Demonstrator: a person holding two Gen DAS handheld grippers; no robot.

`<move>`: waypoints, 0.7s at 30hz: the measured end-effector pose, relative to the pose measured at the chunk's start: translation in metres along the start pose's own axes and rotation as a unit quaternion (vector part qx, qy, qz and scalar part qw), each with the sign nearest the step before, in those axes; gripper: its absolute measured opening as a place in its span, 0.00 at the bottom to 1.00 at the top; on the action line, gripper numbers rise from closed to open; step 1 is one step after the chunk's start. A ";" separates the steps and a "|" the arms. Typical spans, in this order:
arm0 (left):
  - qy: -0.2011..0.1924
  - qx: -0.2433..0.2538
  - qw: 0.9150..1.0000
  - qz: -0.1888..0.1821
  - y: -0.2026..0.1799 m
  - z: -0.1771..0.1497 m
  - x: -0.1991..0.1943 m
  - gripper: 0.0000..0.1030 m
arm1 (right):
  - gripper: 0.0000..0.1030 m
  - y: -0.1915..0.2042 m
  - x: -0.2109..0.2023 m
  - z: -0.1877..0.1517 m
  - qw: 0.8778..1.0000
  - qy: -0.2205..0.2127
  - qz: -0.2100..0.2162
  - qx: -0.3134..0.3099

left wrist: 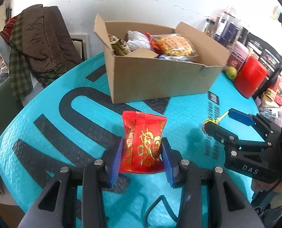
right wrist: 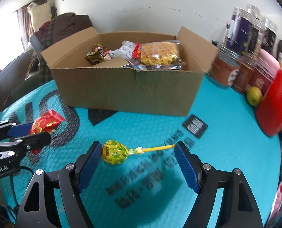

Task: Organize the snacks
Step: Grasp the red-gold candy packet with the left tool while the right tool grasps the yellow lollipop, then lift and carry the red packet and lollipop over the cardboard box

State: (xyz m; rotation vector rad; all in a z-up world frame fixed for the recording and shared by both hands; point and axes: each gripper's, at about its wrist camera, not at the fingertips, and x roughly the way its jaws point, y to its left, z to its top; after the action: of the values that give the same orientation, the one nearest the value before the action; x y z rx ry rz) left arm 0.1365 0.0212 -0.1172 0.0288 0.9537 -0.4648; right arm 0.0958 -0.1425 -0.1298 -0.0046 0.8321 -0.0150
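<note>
Carrying a red snack packet (left wrist: 142, 144) clamped in the left gripper (left wrist: 142, 152), while the right gripper (right wrist: 138, 158) is spanning a yellow lollipop (right wrist: 115, 152) end to end above the teal mat (right wrist: 226, 152), the person is likely heading next for the cardboard box (right wrist: 125, 93).

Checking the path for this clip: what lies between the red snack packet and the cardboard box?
Nothing: only bare teal mat with dark lettering separates the red snack packet from the cardboard box, seen in the left wrist view.

Right gripper (right wrist: 139, 155) spans a yellow lollipop (right wrist: 115, 152) lengthwise, head against one pad, stick tip at the other; left gripper (right wrist: 30, 134) clamps a red packet (right wrist: 46, 123); cardboard box (right wrist: 125, 91) beyond.
</note>
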 end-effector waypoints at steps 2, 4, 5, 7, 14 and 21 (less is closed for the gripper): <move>-0.002 0.003 1.000 -0.004 -0.006 -0.004 -0.006 0.38 | 0.77 -0.002 -0.010 -0.006 1.000 -0.004 0.003 0.007; -0.003 0.005 1.000 -0.008 -0.011 -0.007 -0.011 0.38 | 0.77 -0.004 -0.022 -0.012 1.000 -0.008 0.007 0.014; -0.004 0.007 1.000 -0.011 -0.015 -0.009 -0.014 0.38 | 0.77 -0.005 -0.025 -0.013 1.000 -0.010 0.009 0.016; -0.008 0.012 1.000 -0.016 -0.022 -0.013 -0.020 0.38 | 0.77 -0.006 -0.035 -0.019 1.000 -0.013 0.010 0.022; -0.015 0.031 0.999 -0.034 -0.045 -0.023 -0.038 0.38 | 0.77 -0.012 -0.068 -0.040 0.999 -0.026 0.011 0.038; -0.028 0.052 0.997 -0.055 -0.067 -0.027 -0.056 0.38 | 0.77 -0.019 -0.098 -0.059 0.997 -0.037 0.019 0.064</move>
State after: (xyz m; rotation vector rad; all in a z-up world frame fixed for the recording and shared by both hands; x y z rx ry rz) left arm 0.0615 -0.0124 -0.0769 0.0566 0.8783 -0.6136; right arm -0.0138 -0.1601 -0.0967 0.1302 0.7564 -0.0324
